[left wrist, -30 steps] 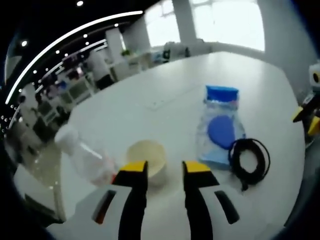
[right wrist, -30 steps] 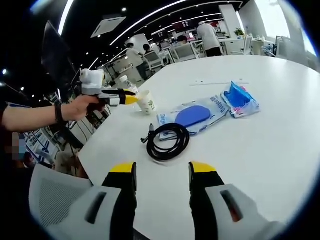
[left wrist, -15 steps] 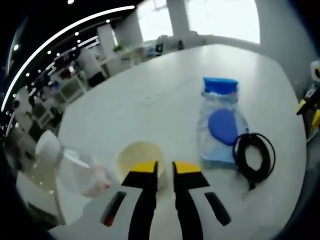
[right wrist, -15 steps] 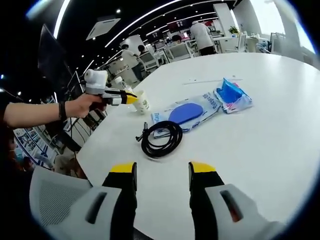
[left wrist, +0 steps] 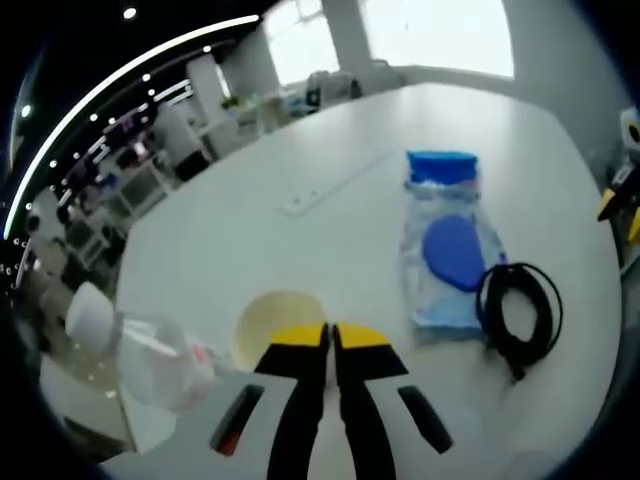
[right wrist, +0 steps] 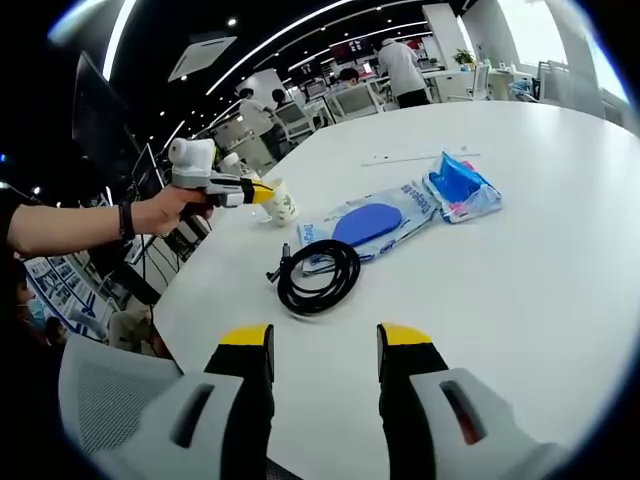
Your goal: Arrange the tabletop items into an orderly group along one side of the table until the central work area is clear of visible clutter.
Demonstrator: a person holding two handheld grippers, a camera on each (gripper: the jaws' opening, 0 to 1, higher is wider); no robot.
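Open-plan office, white worktop [right wrist: 520, 250]. Left gripper [left wrist: 330, 335] jaws pinched on near rim of paper cup [left wrist: 272, 322] at worktop's edge, beside plastic bottle [left wrist: 150, 355]. Right gripper [right wrist: 323, 345] jaws apart, empty; coiled black cable [right wrist: 318, 278] straight ahead, nearest it.

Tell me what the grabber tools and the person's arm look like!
Both grippers have black fingers with bright yellow tips. The left gripper has black arms with a small red mark on one side. The right gripper sits on a pale grey body with dark slots. Seen from the right gripper view, the left one has a white top, and the person's hand has a dark band at the wrist.
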